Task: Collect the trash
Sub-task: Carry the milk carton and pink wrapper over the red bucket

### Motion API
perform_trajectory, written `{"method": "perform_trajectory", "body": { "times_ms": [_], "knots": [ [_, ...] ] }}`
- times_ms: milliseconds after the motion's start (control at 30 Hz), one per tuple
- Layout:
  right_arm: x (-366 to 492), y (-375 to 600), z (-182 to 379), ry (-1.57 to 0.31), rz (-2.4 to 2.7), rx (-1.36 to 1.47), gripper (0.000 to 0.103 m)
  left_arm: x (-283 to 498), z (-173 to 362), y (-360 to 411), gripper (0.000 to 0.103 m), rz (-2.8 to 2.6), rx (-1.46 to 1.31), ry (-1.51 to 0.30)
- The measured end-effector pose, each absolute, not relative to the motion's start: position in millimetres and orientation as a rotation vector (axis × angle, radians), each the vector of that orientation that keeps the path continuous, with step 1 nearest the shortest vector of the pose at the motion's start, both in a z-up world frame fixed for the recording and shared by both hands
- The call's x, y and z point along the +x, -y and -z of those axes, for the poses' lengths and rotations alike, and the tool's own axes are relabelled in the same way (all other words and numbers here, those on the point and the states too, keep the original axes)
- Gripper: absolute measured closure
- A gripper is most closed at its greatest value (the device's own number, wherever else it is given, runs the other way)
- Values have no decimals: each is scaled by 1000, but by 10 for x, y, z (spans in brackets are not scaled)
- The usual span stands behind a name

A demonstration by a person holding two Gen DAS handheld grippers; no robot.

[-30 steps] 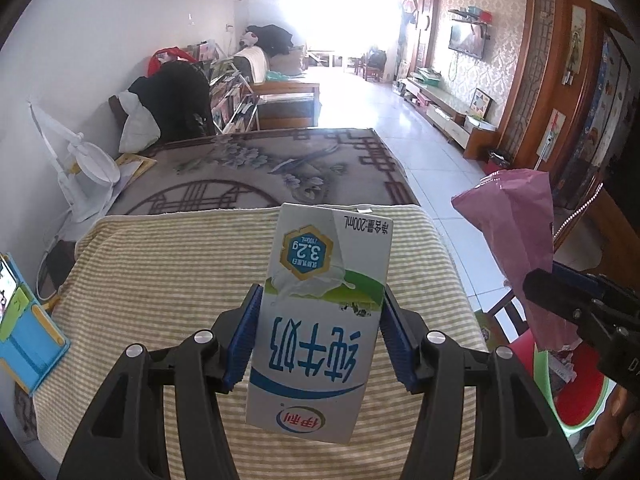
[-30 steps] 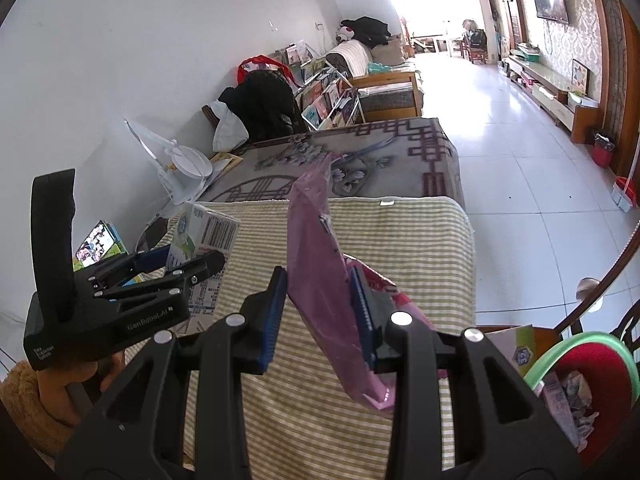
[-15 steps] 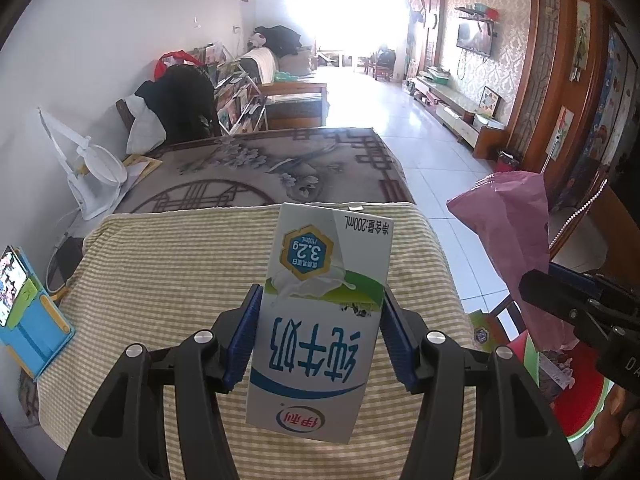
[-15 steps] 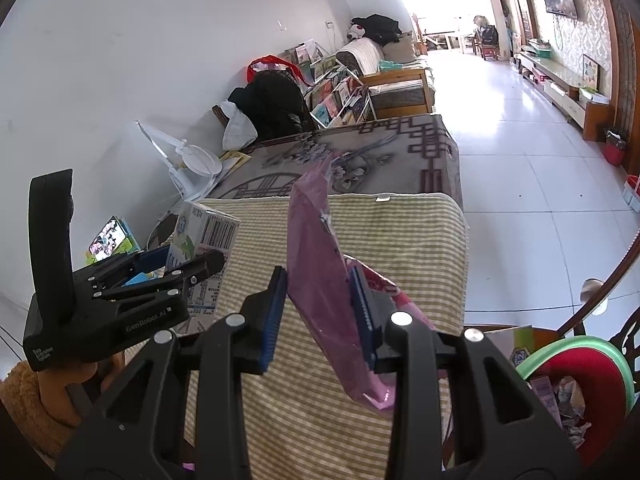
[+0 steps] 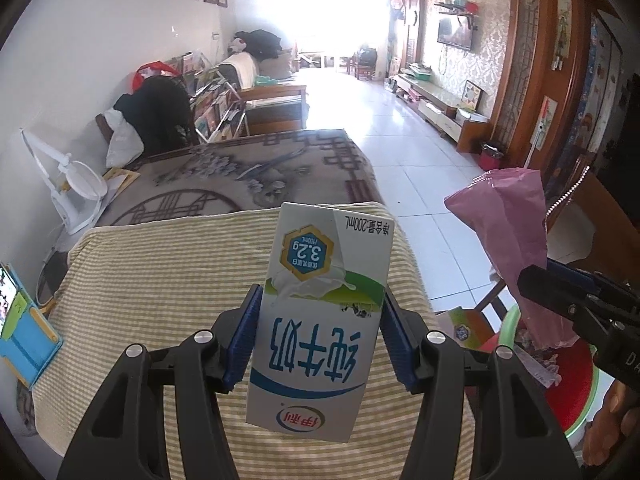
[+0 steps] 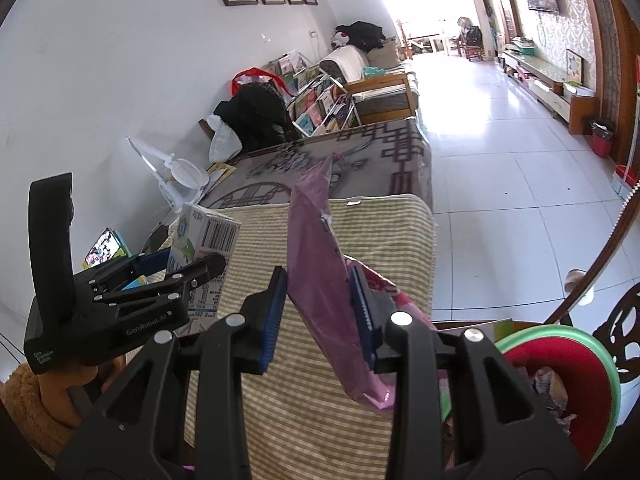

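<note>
Above the striped cloth [image 5: 168, 280], left fingers [image 5: 248, 336] clamping milk carton [image 5: 320, 320], right fingers [image 6: 276, 316] pinching pink wrapper [image 6: 320, 280], bin [image 6: 576, 364] beside.

A milk carton [image 5: 320, 320] was held upside down between the pads of the left gripper [image 5: 318, 338], above the striped cloth [image 5: 168, 280] covering the near table. A plastic wrapper [image 6: 328, 288] was clamped in the right gripper [image 6: 320, 316], to the carton's right. A bin [image 6: 580, 364] stood below and right of the wrapper, beside the table. A patterned tabletop [image 5: 240, 172] lay behind the cloth.
</note>
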State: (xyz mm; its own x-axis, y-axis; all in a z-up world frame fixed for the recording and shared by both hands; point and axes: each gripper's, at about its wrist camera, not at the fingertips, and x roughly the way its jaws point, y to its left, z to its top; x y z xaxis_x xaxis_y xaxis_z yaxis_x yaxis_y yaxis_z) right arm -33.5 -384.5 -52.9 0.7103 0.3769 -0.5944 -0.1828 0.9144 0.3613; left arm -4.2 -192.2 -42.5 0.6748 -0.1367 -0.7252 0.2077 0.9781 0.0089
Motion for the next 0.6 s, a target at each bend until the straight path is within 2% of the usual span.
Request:
{"method": "perform_trajectory", "body": {
  "times_ms": [600],
  "knots": [
    [-602, 4428, 537, -679, -192, 358, 71, -182, 325, 2496, 49, 324, 112, -790]
  ]
}}
